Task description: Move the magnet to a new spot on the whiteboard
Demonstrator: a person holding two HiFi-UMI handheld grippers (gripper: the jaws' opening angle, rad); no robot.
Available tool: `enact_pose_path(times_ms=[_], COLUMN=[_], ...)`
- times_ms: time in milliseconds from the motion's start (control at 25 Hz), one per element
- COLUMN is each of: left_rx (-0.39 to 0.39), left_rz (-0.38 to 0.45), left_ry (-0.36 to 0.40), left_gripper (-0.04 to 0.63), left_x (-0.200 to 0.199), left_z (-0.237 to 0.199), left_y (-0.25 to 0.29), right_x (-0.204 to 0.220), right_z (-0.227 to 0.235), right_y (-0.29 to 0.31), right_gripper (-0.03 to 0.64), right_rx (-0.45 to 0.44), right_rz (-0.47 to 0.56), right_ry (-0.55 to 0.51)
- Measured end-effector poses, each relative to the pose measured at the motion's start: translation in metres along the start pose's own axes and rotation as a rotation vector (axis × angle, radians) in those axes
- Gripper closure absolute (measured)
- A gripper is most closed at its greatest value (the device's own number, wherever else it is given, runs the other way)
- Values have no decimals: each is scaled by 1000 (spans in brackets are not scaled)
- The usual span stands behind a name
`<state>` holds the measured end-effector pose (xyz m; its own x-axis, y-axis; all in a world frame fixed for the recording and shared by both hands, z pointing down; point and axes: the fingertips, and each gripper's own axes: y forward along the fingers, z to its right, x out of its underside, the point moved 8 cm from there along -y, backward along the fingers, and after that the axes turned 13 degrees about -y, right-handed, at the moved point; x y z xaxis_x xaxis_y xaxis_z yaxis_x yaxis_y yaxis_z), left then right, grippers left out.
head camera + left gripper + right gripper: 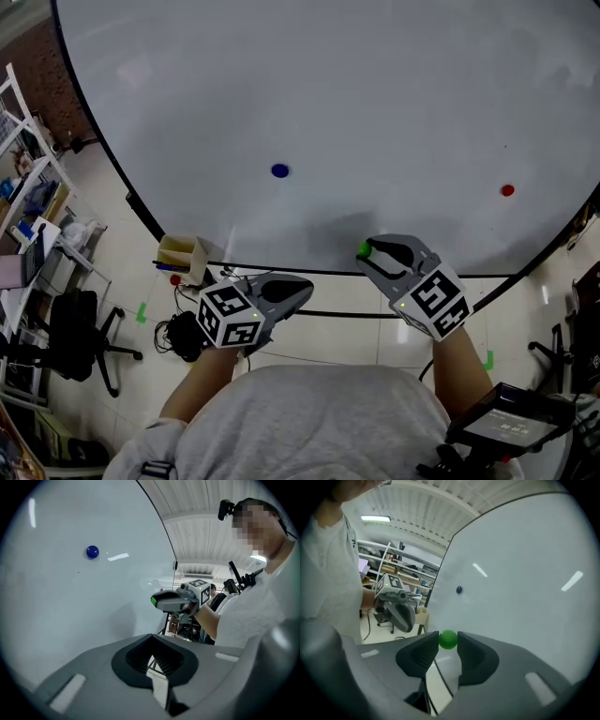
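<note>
- Your right gripper (367,251) covers most of the green magnet (362,249) in the head view; only a sliver shows.
- The whiteboard (375,94) runs off that view's top and right edges.
- What sits on the shelves (28,192) at far left is too small to tell.

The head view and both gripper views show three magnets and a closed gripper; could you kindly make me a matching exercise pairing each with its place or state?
Column one:
1. blue magnet
2. red magnet
3. green magnet
4. left gripper

Column two:
A. pinched between the jaws of the right gripper
B. on the whiteboard, far right in the head view
C. jaws together, nothing between them
D. on the whiteboard, left of centre in the head view

Pairs: 1-D; 2-B; 3-A; 4-C
</note>
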<state>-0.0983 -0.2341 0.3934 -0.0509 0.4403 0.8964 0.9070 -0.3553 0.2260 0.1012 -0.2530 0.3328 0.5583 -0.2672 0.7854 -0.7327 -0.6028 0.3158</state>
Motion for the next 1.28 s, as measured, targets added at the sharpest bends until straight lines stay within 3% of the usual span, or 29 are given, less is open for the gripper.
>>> enact_pose_path(times_ms=[200, 320, 840, 1280], left_rx=[6, 14, 27, 73], left_rz=[10, 8, 0, -36], left_ry=[5, 7, 36, 10], left_gripper=[614, 614, 612, 611], left_x=[-2, -3, 2, 12], left_z=[-4, -4, 2, 10], left_y=[0, 1, 12, 27], right_x=[43, 53, 62, 69], right_z=[-42, -54, -59, -65], right_y=[4, 3, 0, -5], right_gripper=[489, 489, 489, 489], right_rx=[-116, -137, -114, -115], right_rz=[20, 25, 35, 39], right_ry=[207, 265, 282, 289])
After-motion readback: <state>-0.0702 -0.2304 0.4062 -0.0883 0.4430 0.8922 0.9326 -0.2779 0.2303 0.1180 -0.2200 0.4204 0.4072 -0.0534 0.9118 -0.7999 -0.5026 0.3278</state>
